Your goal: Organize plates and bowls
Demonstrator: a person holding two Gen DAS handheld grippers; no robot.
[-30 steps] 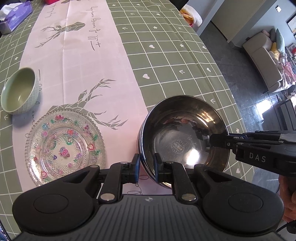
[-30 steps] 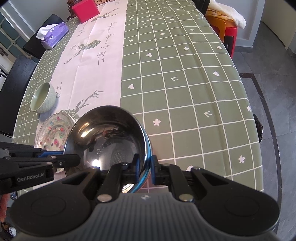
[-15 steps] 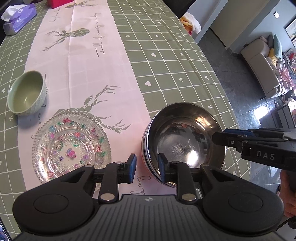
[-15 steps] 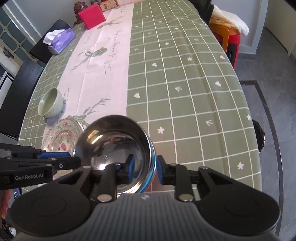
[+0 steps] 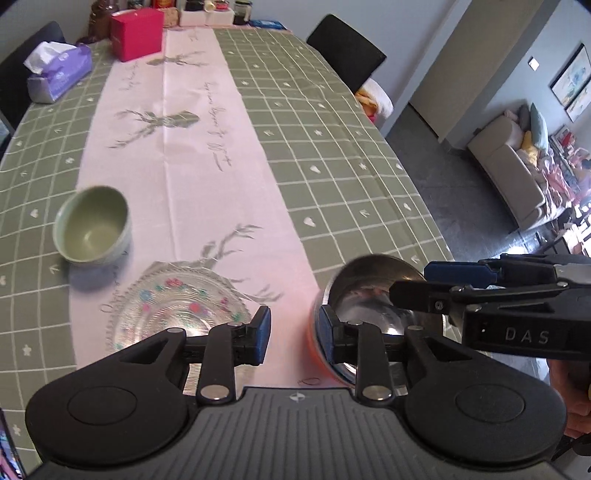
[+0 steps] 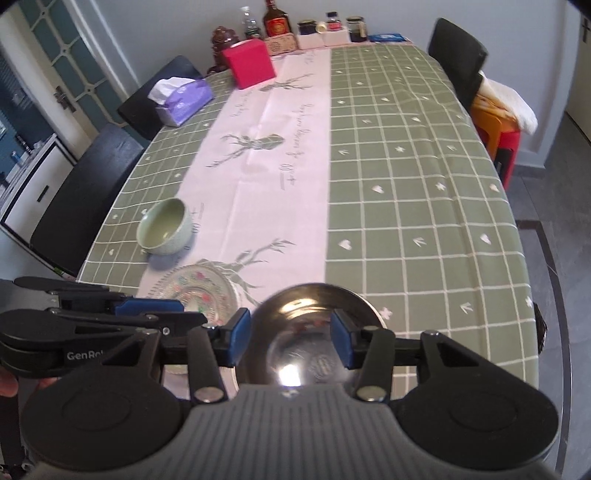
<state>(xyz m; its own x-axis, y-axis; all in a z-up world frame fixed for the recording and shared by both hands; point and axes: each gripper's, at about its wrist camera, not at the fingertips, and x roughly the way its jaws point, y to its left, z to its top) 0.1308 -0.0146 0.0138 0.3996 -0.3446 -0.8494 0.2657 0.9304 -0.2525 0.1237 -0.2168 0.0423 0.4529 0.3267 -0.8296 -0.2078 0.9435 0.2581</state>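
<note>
A steel bowl (image 5: 373,295) (image 6: 314,332) sits on the table near its front edge. My left gripper (image 5: 293,332) is open, just left of the bowl's rim, above the cloth. My right gripper (image 6: 291,336) is open, its jaws spread over the bowl without gripping it; it also shows in the left wrist view (image 5: 461,284). A glass plate with flower pattern (image 5: 177,314) (image 6: 199,291) lies left of the steel bowl. A green ceramic bowl (image 5: 92,230) (image 6: 165,230) stands beyond the plate.
A purple tissue box (image 6: 183,99), a red box (image 6: 249,68) and bottles and jars (image 6: 277,26) stand at the table's far end. Black chairs (image 6: 85,199) line the left side. The table edge (image 6: 524,295) drops off on the right.
Both grippers have opened, let go of the steel bowl's rim and pulled back and up. The steel bowl now rests on the table.
</note>
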